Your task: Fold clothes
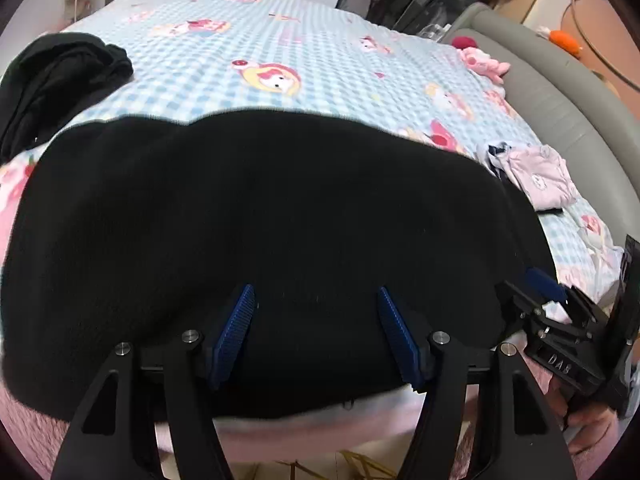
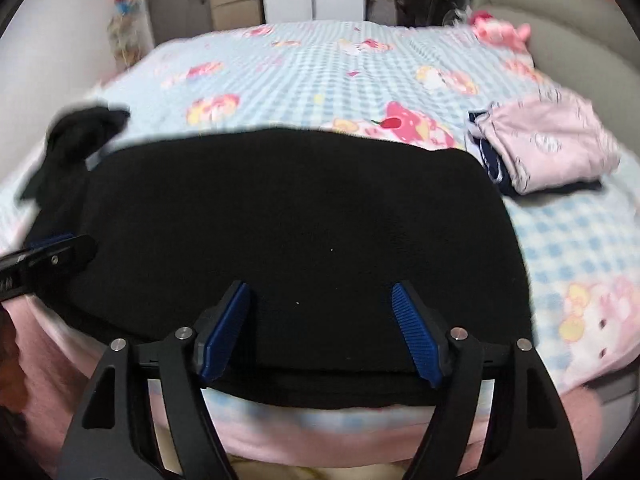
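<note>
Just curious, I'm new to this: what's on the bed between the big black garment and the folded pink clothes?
Nothing: in the right wrist view the black garment nearly meets the folded pink clothes, with only a sliver of checked bedsheet showing.

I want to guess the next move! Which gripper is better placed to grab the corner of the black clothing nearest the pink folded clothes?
Probably the right gripper: it hangs open over the black garment on the side nearest the pink folded clothes. The left gripper sits further from them.
</note>
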`<state>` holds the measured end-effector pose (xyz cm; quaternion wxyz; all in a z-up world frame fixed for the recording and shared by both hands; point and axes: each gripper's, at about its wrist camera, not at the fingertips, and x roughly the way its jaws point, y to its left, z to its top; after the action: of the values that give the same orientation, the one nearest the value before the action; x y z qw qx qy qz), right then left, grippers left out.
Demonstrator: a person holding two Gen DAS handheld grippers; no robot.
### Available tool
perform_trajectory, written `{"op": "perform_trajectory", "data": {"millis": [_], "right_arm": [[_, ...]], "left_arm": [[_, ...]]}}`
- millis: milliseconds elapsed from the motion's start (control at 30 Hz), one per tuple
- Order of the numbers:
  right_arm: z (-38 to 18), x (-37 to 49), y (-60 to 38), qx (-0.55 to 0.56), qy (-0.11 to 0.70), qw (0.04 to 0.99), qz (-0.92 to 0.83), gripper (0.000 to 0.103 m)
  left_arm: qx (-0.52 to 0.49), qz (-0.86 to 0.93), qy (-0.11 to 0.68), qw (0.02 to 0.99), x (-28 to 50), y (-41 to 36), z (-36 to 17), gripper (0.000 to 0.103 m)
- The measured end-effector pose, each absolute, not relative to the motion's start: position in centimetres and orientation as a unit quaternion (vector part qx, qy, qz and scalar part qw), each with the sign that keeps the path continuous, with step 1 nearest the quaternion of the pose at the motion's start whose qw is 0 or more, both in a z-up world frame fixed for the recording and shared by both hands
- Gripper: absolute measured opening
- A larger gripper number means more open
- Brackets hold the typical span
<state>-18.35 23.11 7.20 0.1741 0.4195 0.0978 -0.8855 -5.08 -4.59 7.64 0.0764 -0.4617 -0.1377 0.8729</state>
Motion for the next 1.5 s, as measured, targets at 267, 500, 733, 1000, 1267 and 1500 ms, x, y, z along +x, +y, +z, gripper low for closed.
{"op": "perform_trajectory", "data": {"millis": [267,500,733,1000,1267,1500], "right_arm": [[9.7,-17.3,29.3,0.414,-0.032,0.18,-0.892,0.072],[10.0,-18.3,32.7,0.425,-0.148,0.131,-0.883,0.073],[5.4,-18.0,35.9,0.504,-0.15,0.084,-0.846,0.085],[4.2,-17.6,34.8,0.521,-0.244,0.216,-0.789,0.091],[3.1,-18.9,35.6,0.505,-0.352,0.178,-0.768,0.09],[2.7,-19.4,32.1,0.485,-0.286,0.145,-0.814,0.086]], "left_arm": [[-0.376,0.895,-0.204,0.123,-2.3,-7.3,10.4,0.064],[-0.429,0.879,-0.17,0.121,-6.8,-5.7,8.6,0.065],[-0.425,0.875,-0.184,0.141,-4.4,-7.8,6.1,0.052],[-0.398,0.882,-0.205,0.145,-4.5,-8.4,5.8,0.055],[-0.39,0.884,-0.211,0.151,-5.0,-8.6,5.2,0.055],[-0.389,0.882,-0.218,0.153,-5.2,-8.7,4.8,0.055]]}}
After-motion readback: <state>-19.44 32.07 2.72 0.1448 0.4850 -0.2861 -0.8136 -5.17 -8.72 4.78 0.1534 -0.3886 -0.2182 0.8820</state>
